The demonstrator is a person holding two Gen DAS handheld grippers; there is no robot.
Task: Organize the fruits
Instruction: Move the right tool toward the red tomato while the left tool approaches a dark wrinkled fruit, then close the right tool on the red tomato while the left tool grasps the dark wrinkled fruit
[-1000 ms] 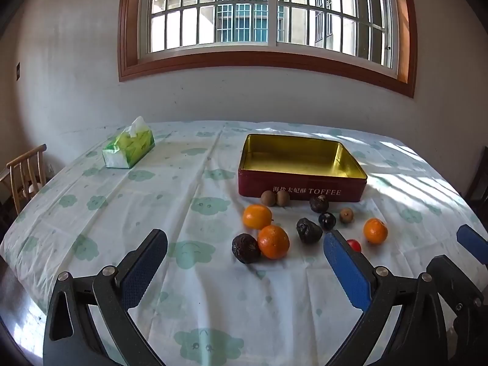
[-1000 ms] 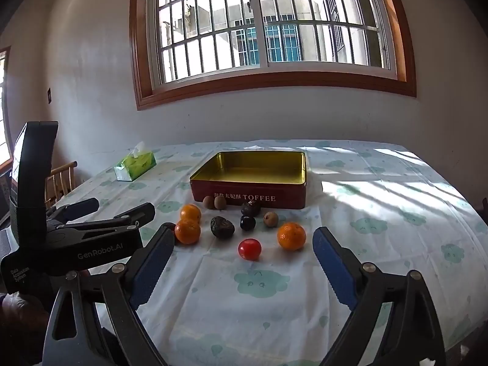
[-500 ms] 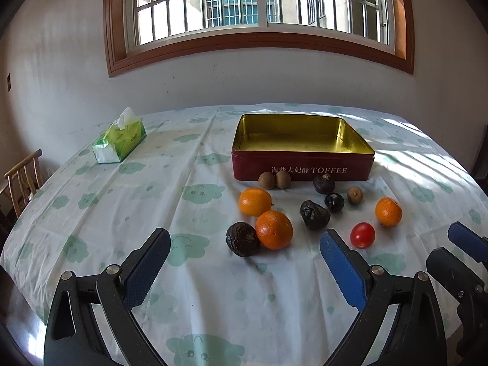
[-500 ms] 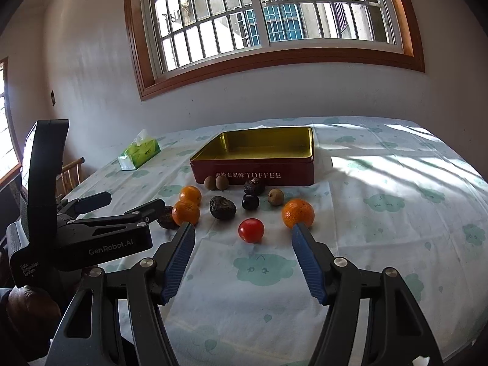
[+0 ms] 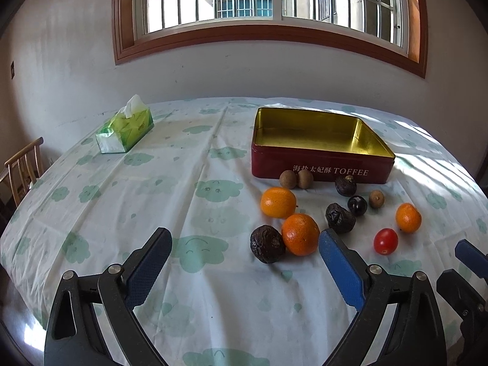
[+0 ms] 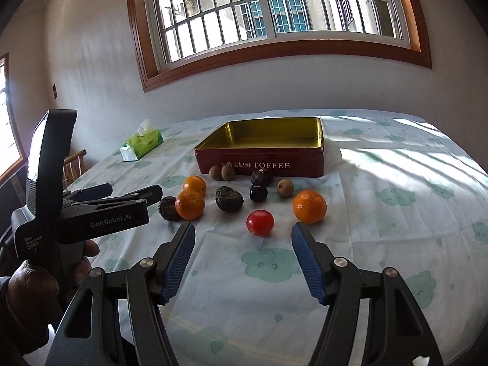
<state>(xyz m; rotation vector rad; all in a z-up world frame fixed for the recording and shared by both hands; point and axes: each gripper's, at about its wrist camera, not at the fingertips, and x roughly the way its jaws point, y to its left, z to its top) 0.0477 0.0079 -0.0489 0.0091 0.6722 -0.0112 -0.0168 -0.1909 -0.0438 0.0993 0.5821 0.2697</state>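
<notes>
A red toffee tin stands empty, gold inside. In front of it lie three oranges, a red tomato, wrinkled dark fruits, a small dark round fruit and small brown ones. My left gripper is open above the cloth, the nearest dark fruit and orange just past its tips. My right gripper is open too, partly narrowed, with the tomato just beyond its tips and nothing between the pads.
A green tissue box sits at the far left of the table, which is covered by a cloud-print cloth. A wooden chair stands at the left edge. A hand holds the left gripper body. Wall and window lie behind.
Both grippers have sunk and come nearer the fruit. The right jaws narrowed from wide open between the earliest frame and the middle one, then held. No fruit has moved.
</notes>
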